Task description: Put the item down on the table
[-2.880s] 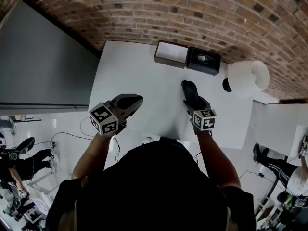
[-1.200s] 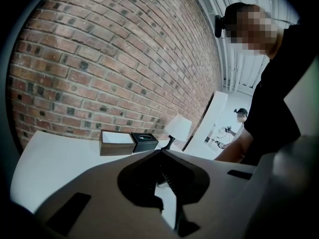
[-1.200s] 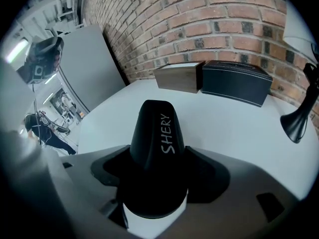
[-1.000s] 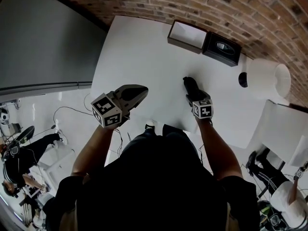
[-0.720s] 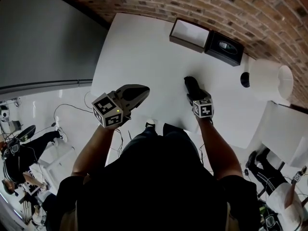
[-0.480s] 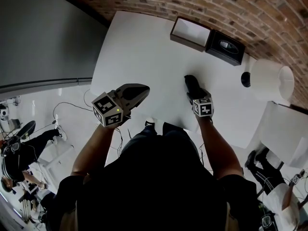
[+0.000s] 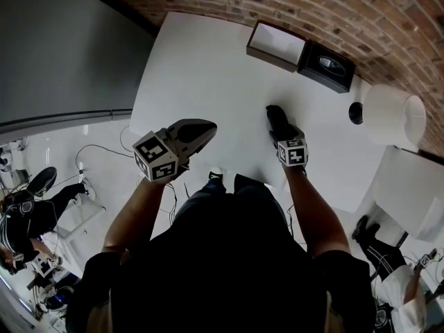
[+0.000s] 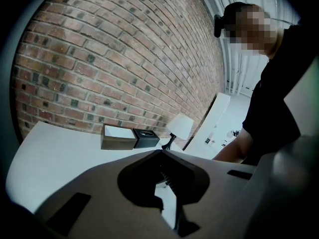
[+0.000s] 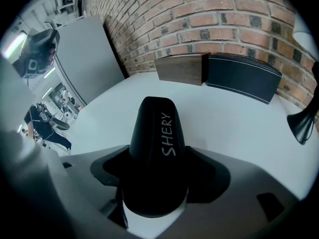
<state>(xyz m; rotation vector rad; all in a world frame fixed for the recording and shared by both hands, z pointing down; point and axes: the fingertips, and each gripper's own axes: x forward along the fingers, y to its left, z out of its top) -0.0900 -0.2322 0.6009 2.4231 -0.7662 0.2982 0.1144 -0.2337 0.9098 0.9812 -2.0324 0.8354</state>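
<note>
One black item (image 9: pixel 155 133) in right gripper (image 9: pixel 157 171)

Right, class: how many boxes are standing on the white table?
2. A brown open-topped box stands at the far edge of the white table, by the brick wall. A black box sits right beside it, on the lamp's side. No others show.
</note>
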